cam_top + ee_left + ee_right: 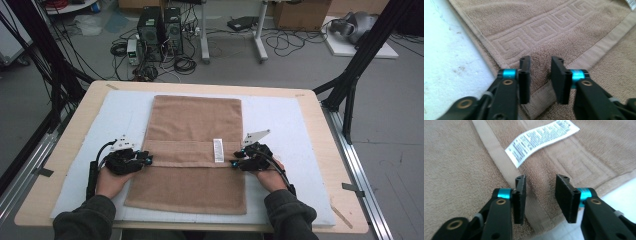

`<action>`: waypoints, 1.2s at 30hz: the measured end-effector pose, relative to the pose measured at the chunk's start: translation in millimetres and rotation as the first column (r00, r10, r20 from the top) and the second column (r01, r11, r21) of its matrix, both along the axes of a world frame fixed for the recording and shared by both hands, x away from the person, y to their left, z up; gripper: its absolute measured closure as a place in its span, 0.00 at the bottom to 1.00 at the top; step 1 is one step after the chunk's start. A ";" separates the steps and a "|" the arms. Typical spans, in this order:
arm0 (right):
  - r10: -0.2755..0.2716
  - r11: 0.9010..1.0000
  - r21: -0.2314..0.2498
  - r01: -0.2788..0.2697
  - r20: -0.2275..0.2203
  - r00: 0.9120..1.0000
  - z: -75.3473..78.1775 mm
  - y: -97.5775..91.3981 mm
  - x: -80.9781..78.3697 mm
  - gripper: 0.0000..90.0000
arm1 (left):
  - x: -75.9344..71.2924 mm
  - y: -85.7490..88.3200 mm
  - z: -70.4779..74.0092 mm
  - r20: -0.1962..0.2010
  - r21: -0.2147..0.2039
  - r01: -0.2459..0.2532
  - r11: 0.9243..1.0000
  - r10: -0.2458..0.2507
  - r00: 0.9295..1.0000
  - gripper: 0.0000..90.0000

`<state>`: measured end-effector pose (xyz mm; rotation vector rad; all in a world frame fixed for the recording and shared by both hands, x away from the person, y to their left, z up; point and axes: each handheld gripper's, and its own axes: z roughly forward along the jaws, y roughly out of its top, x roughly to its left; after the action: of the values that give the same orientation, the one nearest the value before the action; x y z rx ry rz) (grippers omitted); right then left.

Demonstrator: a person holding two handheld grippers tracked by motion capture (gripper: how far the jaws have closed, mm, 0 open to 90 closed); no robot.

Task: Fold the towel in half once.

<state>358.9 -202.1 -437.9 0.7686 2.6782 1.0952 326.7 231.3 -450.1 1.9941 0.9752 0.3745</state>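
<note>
A tan towel (pixel 195 120) lies on the white mat (pixel 280 125), with one end folded over so that its hem runs across the middle. A white care label (pixel 218 150) sits on that folded flap near the right side. My left gripper (pixel 145 159) rests at the left end of the hem. In the left gripper view, the left gripper (pixel 540 61) has its jaws apart over the towel's patterned border (pixel 544 27) and hem. My right gripper (pixel 237 162) sits at the hem's right end. In the right gripper view, the right gripper (pixel 541 178) is open over the hem, with the label (pixel 541 141) just beyond it.
The mat covers most of a light wooden table (pixel 320 150). Black frame posts (pixel 350 85) stand at the table's left and right sides. Beyond the far edge, computer towers (pixel 160 30) and cables lie on the floor.
</note>
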 end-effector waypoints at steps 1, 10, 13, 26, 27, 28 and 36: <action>0.000 1.000 0.007 0.000 -0.004 1.000 0.3 -0.7 0.8 0.79 | 0.1 0.1 0.1 0.000 0.000 0.002 1.000 -0.002 1.000 0.83; 0.025 0.999 0.034 -0.026 0.017 1.000 6.6 -1.7 -1.5 0.95 | -6.3 2.9 7.3 0.010 -0.009 0.005 1.000 -0.005 1.000 0.97; 0.023 0.998 0.061 -0.025 0.030 0.999 13.7 -4.1 -4.9 0.95 | -10.4 5.7 14.2 0.018 -0.025 0.012 1.000 -0.011 1.000 0.97; 0.082 0.991 0.100 -0.088 0.068 0.994 45.6 -8.8 -37.9 0.95 | -41.7 12.6 39.7 0.058 -0.039 0.071 0.997 -0.068 0.996 0.97; 0.092 0.990 0.099 -0.099 0.074 0.993 45.8 -8.5 -41.9 0.95 | -45.9 13.6 40.0 0.060 -0.038 0.071 0.997 -0.069 0.996 0.97; 0.100 0.989 0.102 -0.106 0.069 0.993 45.7 -8.2 -46.9 0.95 | -49.9 15.1 39.8 0.061 -0.040 0.074 0.996 -0.071 0.996 0.97; 0.164 0.979 0.109 -0.170 0.064 0.984 41.8 -5.6 -88.3 0.94 | -91.7 19.6 35.2 0.081 -0.012 0.082 0.997 -0.080 0.993 0.97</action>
<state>270.7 -207.7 -396.1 0.5284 2.6936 1.2982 235.0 251.0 -414.9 1.9825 0.8418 0.3987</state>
